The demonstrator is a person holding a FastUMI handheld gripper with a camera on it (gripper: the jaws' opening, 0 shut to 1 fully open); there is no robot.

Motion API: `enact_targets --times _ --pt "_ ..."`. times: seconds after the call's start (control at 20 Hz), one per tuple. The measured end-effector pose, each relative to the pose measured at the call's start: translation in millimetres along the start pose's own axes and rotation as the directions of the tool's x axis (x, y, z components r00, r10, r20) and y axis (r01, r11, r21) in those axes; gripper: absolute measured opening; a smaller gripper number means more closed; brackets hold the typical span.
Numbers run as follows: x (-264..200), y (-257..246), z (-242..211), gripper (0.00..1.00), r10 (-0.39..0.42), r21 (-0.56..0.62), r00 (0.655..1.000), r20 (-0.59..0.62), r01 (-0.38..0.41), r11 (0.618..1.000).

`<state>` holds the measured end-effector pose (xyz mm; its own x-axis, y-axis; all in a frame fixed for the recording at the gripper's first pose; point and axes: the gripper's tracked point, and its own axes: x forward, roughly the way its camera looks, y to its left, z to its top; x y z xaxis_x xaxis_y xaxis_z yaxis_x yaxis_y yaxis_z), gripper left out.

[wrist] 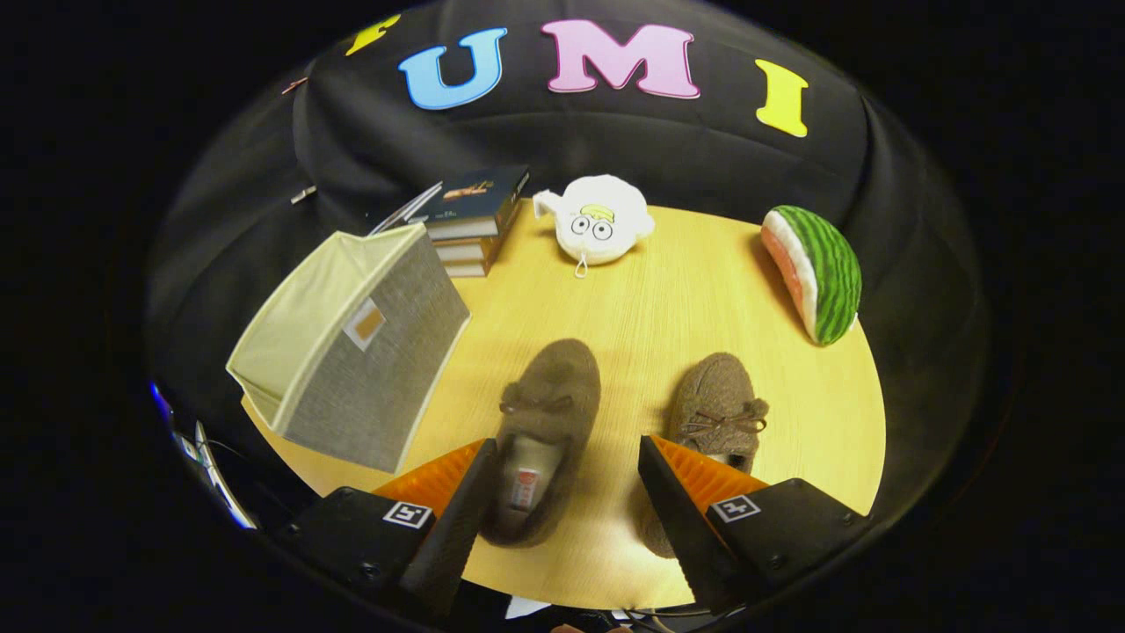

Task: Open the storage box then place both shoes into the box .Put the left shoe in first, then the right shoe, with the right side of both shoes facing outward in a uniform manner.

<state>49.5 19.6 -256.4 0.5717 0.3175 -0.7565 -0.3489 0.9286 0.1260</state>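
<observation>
- The hand-held gripper is held wide open, gripping nothing, over the left shoe.
- The right shoe is seen just right of it.
- The storage box is seen left, on the counter.

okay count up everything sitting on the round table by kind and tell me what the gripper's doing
Shoes: 2, left-hand shoe and right-hand shoe
Storage box: 1
Book stack: 1 stack; number of books unclear
Plush toys: 2, white toy and watermelon slice
Total: 6 items on the table, taking the stack as one
Gripper: open above the shoes' heels, holding nothing
</observation>
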Motion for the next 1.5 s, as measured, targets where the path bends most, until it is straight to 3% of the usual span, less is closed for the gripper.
enact_targets --times 0.25,0.45,0.65,0.85,1.1,1.5 --pt "45 -9 -30 0.99 -0.012 -0.053 0.994 -0.111 0.006 0.999" --pt "60 -11 -29 0.98 -0.014 0.019 0.99 -0.14 0.017 1.0" --pt "79 -5 -31 0.72 0.02 0.072 0.982 -0.187 -0.007 0.997" --pt "88 4 -28 0.26 0.046 0.139 0.974 -0.22 -0.015 0.99" --pt "88 1 -26 0.06 0.069 0.168 0.974 -0.215 -0.032 0.985" --pt "58 2 0 0.05 0.058 0.265 0.983 -0.174 -0.01 0.964"
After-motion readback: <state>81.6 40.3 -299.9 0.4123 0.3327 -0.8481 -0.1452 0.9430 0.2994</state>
